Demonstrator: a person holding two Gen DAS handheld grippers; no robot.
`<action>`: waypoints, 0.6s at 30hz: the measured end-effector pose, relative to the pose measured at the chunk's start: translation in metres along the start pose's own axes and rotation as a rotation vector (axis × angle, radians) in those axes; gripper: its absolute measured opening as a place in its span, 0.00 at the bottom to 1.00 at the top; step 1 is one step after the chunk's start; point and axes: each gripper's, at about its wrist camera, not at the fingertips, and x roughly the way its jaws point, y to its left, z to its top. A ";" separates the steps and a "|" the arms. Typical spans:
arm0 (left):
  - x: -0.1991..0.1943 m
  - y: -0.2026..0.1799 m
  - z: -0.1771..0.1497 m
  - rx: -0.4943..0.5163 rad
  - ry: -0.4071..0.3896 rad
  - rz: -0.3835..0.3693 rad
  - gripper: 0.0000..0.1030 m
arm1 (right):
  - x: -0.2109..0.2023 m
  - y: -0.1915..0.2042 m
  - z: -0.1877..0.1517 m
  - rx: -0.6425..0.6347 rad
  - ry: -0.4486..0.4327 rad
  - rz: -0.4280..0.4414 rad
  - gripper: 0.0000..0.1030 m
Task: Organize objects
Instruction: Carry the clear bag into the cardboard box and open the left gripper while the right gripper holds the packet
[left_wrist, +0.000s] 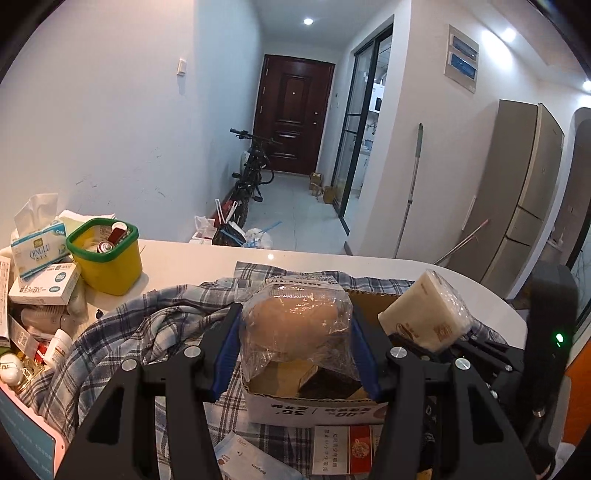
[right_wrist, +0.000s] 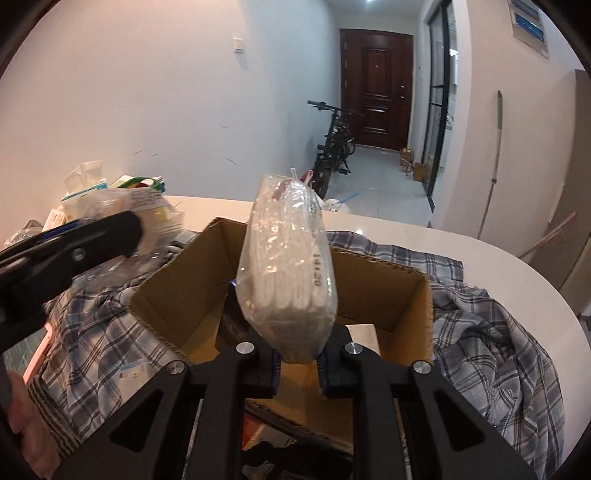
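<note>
Bagged bun: one, a brown round bread roll in clear plastic wrap (left_wrist: 295, 325), held above the open cardboard box; its long axis runs side to side between the fingers, printed label edge turned up and away from the camera.
Left gripper (left_wrist: 295, 334): blue-padded fingers closed against both sides of the bagged bun, spread about as wide as the bag.
White packet: one, a flat clear-wrapped pack of white ribbed pieces (right_wrist: 291, 273), standing on end over the box; long axis near upright, top leaning slightly left and away, printed digits running up its right edge.
Right gripper (right_wrist: 298, 363): fingers nearly together, pinching the packet's lower end.
Cardboard box: one, open-topped (right_wrist: 391, 291), directly under both held items; white printed front wall faces the left wrist camera; a dark packet and a pale card lie inside.
Plaid shirt: one, blue-grey check (right_wrist: 491, 332), crumpled under and around the box.
Table: one, white, curved edge (left_wrist: 207, 258).
Yellow tub: one, green-rimmed (left_wrist: 110, 266), left of the box, well apart; holds a can and small items.
Tissue pack: one, blue-white, marked QINGLU (left_wrist: 38, 247), touching the tub's left side, a sheet sticking up.
White carton: one (left_wrist: 44, 284), beneath the tissue pack.
Small clutter: several tubes and packets at the table's left, count unclear.
Bicycle: one, black (left_wrist: 251, 173), in the hallway beyond.
</note>
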 end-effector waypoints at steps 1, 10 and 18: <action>0.000 -0.001 0.000 0.005 0.001 0.001 0.55 | 0.001 -0.004 0.000 0.013 0.005 -0.007 0.14; 0.016 0.000 -0.005 -0.003 0.059 -0.014 0.55 | -0.010 -0.025 0.006 0.056 -0.027 -0.029 0.14; 0.022 0.002 -0.008 0.012 0.057 0.016 0.55 | -0.009 -0.036 0.010 0.101 -0.013 -0.019 0.14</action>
